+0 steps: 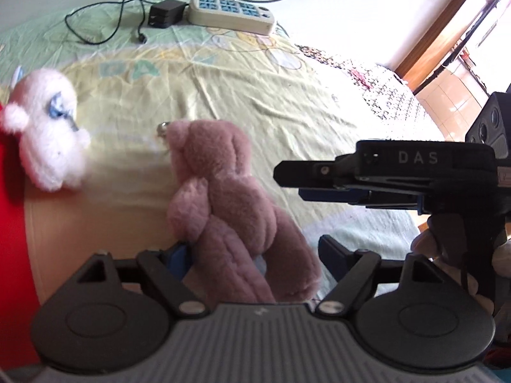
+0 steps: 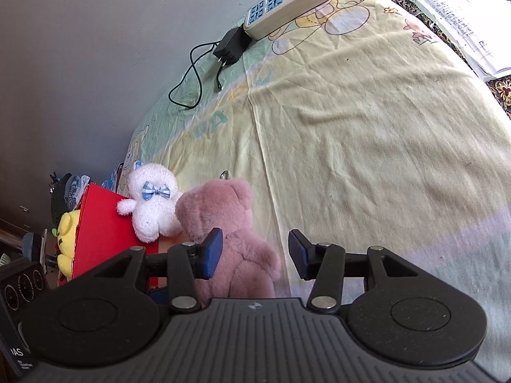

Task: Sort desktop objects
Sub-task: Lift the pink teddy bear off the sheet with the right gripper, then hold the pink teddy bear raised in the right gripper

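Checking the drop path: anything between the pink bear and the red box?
Yes. The white plush lies against the red box rim, between it and the pink bear. The left gripper straddles the bear, jaws apparently open.

Loads of open yellow sheet to the right – easy pass there. Left side's crowded: pink bear, white plush touching it and the red box, power strip way back

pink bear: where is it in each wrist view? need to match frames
Left wrist: pink bear at lower centre, between the left gripper's fingers.
Right wrist: pink bear at lower centre-left, behind the finger there.
Shared landmark: white plush left of the bear.
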`<state>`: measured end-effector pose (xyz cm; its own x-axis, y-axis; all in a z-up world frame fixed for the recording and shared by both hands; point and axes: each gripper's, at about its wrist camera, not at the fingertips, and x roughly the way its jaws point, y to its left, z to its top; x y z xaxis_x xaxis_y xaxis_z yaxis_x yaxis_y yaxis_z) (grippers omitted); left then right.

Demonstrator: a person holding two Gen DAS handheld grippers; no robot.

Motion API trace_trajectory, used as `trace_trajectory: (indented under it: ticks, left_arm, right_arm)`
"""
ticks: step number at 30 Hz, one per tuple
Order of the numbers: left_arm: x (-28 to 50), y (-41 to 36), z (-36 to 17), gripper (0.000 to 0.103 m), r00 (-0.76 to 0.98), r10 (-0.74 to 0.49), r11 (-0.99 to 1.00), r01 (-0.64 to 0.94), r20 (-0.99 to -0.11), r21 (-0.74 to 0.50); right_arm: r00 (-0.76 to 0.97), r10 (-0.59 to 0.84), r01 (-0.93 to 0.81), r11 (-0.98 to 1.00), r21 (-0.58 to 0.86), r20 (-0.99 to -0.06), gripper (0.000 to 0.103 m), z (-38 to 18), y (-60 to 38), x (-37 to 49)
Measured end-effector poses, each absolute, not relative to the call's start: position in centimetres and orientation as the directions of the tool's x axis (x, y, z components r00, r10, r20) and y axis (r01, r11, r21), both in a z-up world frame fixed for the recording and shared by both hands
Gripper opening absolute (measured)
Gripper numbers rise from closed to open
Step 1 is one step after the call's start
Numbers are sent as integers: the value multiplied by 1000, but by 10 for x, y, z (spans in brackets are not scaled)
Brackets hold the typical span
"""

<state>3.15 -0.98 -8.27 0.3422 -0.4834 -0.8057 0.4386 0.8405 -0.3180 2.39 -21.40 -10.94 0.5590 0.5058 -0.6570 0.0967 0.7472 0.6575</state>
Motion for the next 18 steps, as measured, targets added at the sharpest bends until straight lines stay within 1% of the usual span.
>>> trace_trajectory:
  ticks: [8,10,12,14,18]
  left_arm:
    - [37,-62,-64,84,333,-530,765,584,-780,-271]
    - [39,-74,-63,87,334,-526,753,611,-782,-245]
    - [42,-81,-66,87,328,-521,745,624,-788,-233]
    - [45,-84,-69,87,305,-531,733,633,-791,-249]
    - [46,-83,-78,87,245,-554,710,637,-796,-299]
  right_arm:
    - [664,479,130,682,720,-574,49,-105,-241,8]
    - [684,447,158,682,715,-577,49,-106,-249,4]
    - [691,428,194,666,720,-582,49,-112,-258,1]
    - [713,407,225,639,736,-571,49,-115,-268,-6]
    - [773,372,232,589,774,-514,50,-115,-282,-21]
